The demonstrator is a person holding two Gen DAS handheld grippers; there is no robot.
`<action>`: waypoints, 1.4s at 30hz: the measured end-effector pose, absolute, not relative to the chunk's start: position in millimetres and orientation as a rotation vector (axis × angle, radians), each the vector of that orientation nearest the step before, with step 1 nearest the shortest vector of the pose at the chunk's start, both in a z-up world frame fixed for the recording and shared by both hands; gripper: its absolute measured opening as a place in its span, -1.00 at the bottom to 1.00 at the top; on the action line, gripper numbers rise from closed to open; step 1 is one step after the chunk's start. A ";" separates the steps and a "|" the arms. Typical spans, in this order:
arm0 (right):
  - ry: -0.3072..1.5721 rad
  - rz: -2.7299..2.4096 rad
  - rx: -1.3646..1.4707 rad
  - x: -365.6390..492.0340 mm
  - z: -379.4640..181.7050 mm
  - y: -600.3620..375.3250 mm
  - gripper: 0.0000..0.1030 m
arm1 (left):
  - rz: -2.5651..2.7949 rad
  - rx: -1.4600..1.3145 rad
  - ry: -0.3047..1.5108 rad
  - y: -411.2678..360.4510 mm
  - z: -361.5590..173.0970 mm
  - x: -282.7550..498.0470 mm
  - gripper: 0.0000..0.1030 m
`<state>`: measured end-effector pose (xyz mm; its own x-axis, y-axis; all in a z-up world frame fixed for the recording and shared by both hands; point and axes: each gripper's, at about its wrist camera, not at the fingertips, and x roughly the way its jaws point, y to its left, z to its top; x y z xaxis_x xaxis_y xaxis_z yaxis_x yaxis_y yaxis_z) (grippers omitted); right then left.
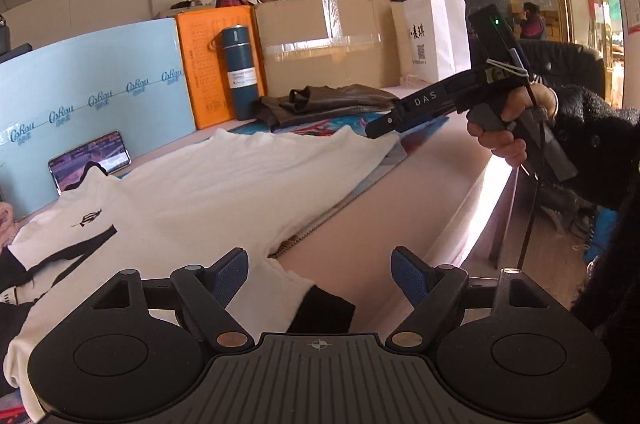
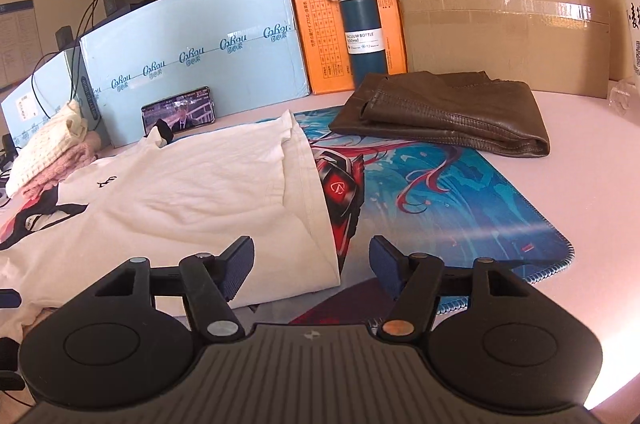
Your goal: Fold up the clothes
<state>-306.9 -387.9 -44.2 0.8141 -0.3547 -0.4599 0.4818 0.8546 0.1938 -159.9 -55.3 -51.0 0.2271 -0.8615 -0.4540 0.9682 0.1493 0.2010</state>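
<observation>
Left tongs [image 1: 318, 270] (open) over white shirt [image 1: 224, 184] sleeve, table [image 1: 420, 184]

The left tongs [image 1: 318, 274] point forward and slightly down, blue pads [image 1: 408, 276] spread wide with nothing gripped. The right tongs [image 2: 312, 264] are likewise parted and empty, held far right by a hand [image 1: 508, 128] in a black fuzzy sleeve [image 1: 592, 148].

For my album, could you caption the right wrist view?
Open right gripper hovers over white T-shirt; folded brown garment behind.
</observation>
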 end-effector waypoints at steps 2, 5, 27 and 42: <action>0.438 -0.462 0.307 -304.9 -48.4 -388.4 -0.04 | -1.265 0.601 0.187 -57.5 -61.5 -172.7 0.56; 0.437 -0.449 0.307 -305.6 -49.4 -388.2 -0.29 | -1.204 0.700 0.107 -58.1 -70.6 -185.7 0.56; 0.416 -0.348 0.314 -344.1 -31.2 -371.4 -0.37 | -1.485 0.403 0.335 -23.7 -34.1 -137.6 -0.23; 0.618 -0.211 0.395 -181.1 -20.5 -454.5 -0.41 | -1.232 0.441 0.166 -100.4 -31.7 -88.6 0.72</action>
